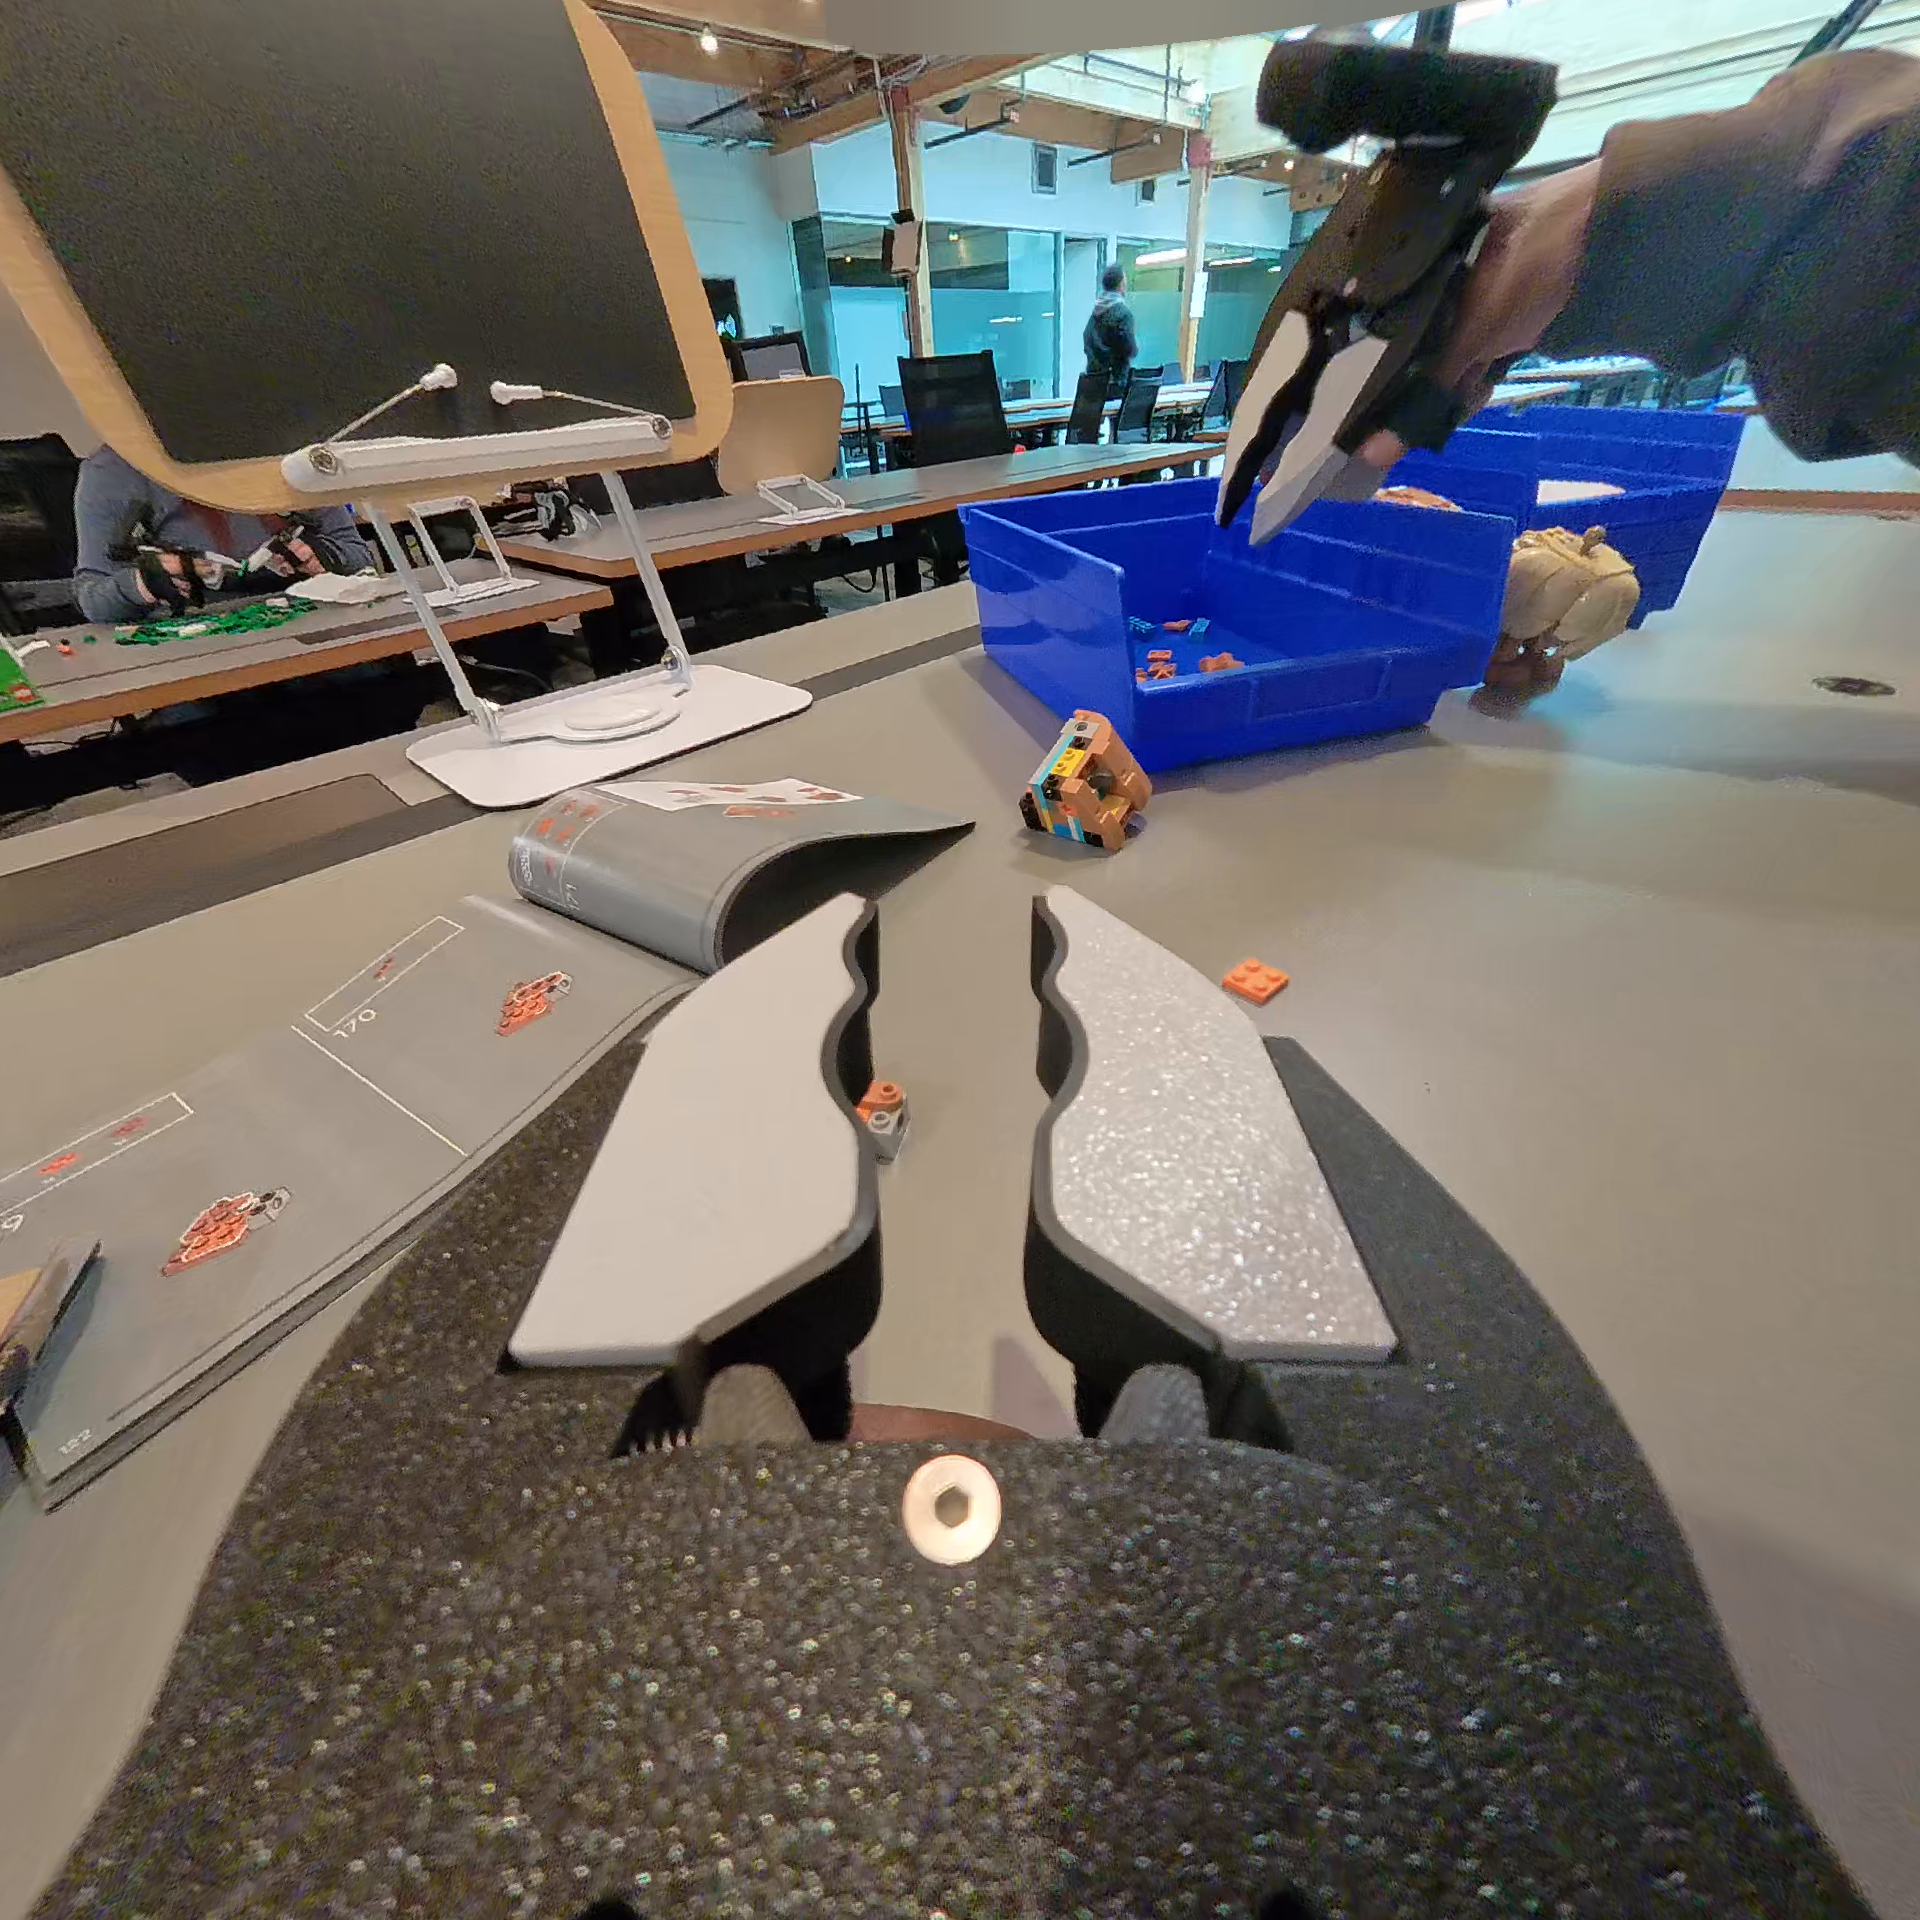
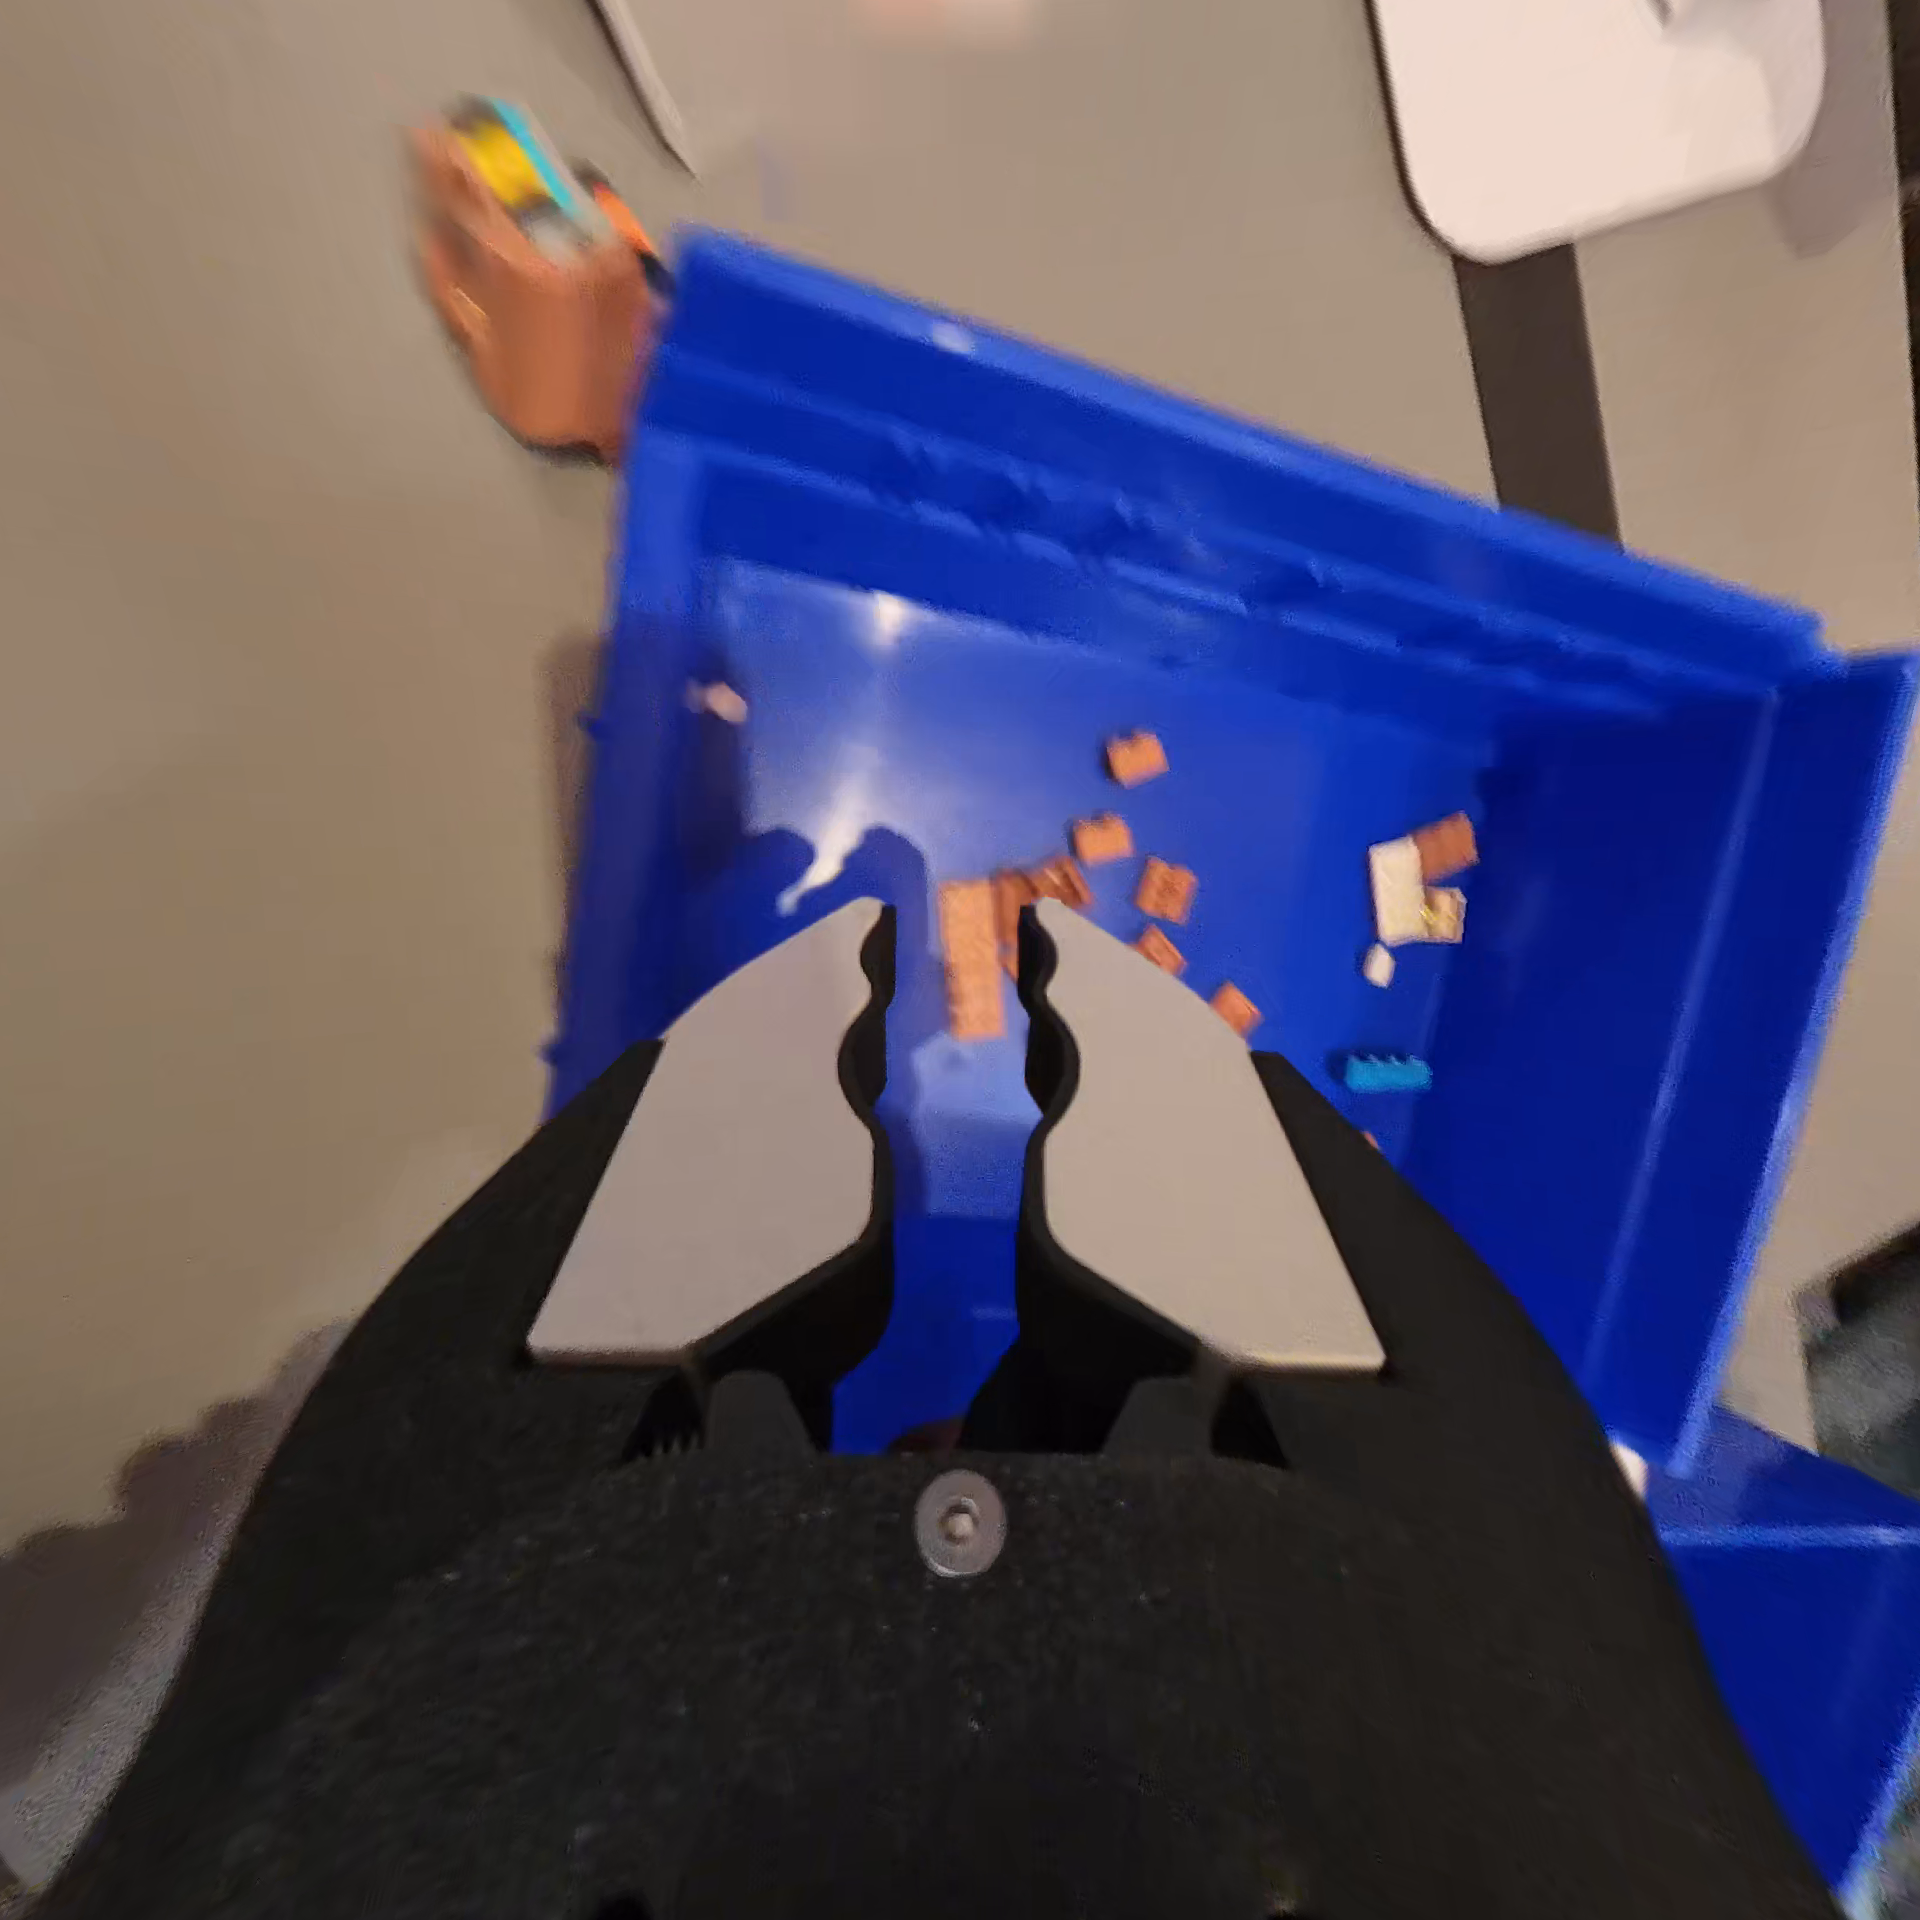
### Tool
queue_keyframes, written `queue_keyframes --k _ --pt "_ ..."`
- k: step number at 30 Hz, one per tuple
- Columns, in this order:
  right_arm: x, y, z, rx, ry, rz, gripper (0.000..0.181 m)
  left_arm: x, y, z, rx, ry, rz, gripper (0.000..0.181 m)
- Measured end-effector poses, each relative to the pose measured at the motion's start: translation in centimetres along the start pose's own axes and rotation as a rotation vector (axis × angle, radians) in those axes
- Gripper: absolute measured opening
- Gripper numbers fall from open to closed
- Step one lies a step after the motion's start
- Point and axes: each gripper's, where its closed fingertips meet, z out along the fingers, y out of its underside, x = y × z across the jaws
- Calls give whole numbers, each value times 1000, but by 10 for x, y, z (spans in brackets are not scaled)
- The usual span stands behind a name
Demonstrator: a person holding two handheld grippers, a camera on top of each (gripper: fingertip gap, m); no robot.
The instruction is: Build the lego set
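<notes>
Right wrist view: right hand-held gripper spread over blue bin (left hand-held gripper spread too).

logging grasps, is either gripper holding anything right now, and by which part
Nothing is held. The left gripper is open over the table; the right gripper hangs open above the blue bin.

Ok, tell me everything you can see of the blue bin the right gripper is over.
The blue bin looks like glossy moulded plastic: open-topped, with ribbed walls and a low front lip. It sits flat on the grey table. Small orange pieces, some cream ones and a light-blue one lie loose on its floor. The right gripper hangs above, open, touching nothing.
</notes>
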Motion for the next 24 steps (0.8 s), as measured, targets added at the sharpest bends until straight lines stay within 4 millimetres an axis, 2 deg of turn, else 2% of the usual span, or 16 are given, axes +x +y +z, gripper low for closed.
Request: queue_keyframes --k 4,7,10,15,24 --pt "39 35 8 -100 37 -22 23 -3 -2 0 16 -7 -10 28" --pt "47 41 19 -103 -4 -17 22 -5 -3 1 24 -10 -16 28" --pt "40 40 33 -115 -61 -68 21 -7 -3 2 29 -10 -22 28" --pt "17 40 54 -165 -164 -169 18 -9 -5 5 40 -7 -21 28" --pt "3 41 60 -215 -235 -276 13 -9 -4 12 36 0 5 28"
